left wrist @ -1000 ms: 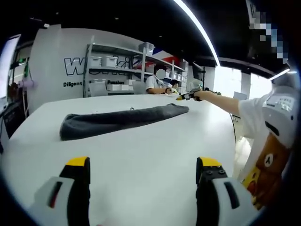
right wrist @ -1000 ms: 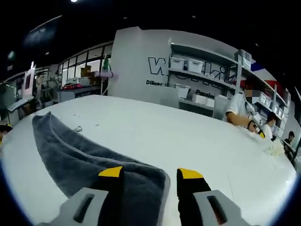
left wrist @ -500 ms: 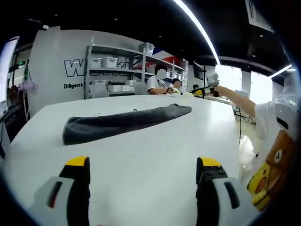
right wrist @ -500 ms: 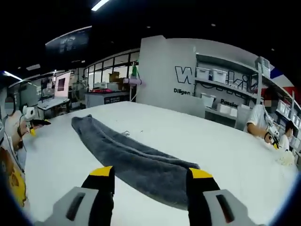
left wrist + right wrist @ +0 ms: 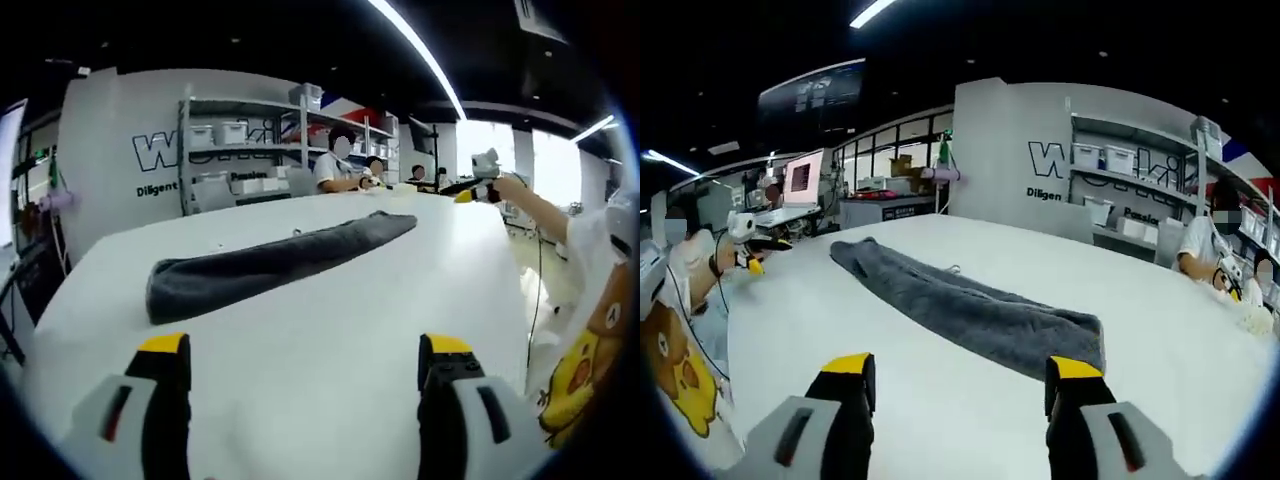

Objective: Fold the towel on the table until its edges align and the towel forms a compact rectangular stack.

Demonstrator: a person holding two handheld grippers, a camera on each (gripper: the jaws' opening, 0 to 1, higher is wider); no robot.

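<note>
Grey towel [image 5: 270, 262] lies on the white table [image 5: 300, 370] as one long thin strip, already folded the long way. Seen from the left gripper [image 5: 298, 350], its long axis runs across the view, w/ one end low at the left and the other end far off up at the right. Left gripper has its jaws wide apart, nothing btwn them, and it hangs over bare table, well short of the towel. Right gripper [image 5: 958, 370] is the same: jaws apart, nothing held. In the right gripper view the towel [image 5: 970, 310] runs away from the near right end to the far left end, and the near end sits just past the right jaw tip. So the right gripper looks nearer to an end than the left one is. Prob the next fold brings one short end over to meet the other, so each gripper needs to get to its own end first. A person in a bear shirt [image 5: 675, 365] stands at the table side. Other people sit far back by the shelves [image 5: 250, 140].
</note>
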